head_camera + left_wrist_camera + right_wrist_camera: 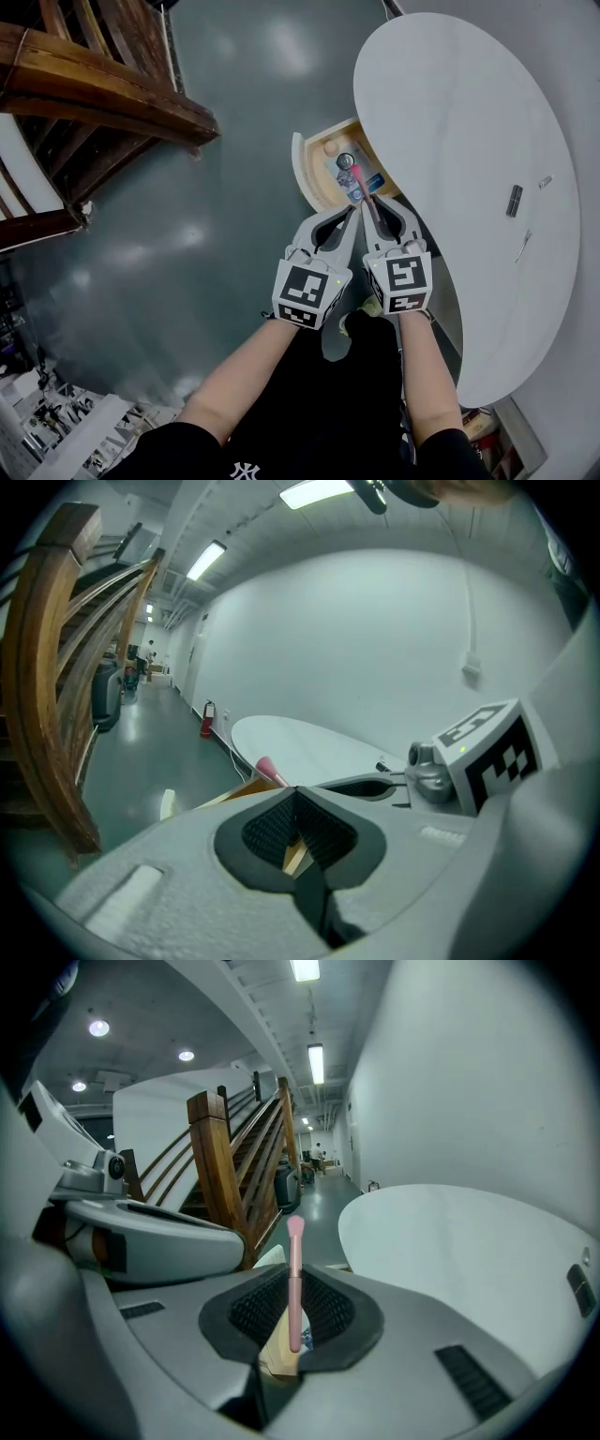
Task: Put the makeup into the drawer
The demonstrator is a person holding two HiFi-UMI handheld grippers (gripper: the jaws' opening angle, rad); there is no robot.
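With the right gripper point(293, 1324) we are clamping fingers on the handle end of the slim pink makeup brush point(296, 1274), which is likely light, stiff and slippery. The left gripper point(298, 844) is pressing its fingers together, empty.

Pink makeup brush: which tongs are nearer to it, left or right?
Right. The right tongs grip the pink makeup brush by its handle; the left tongs are shut just beside it, above the open drawer.
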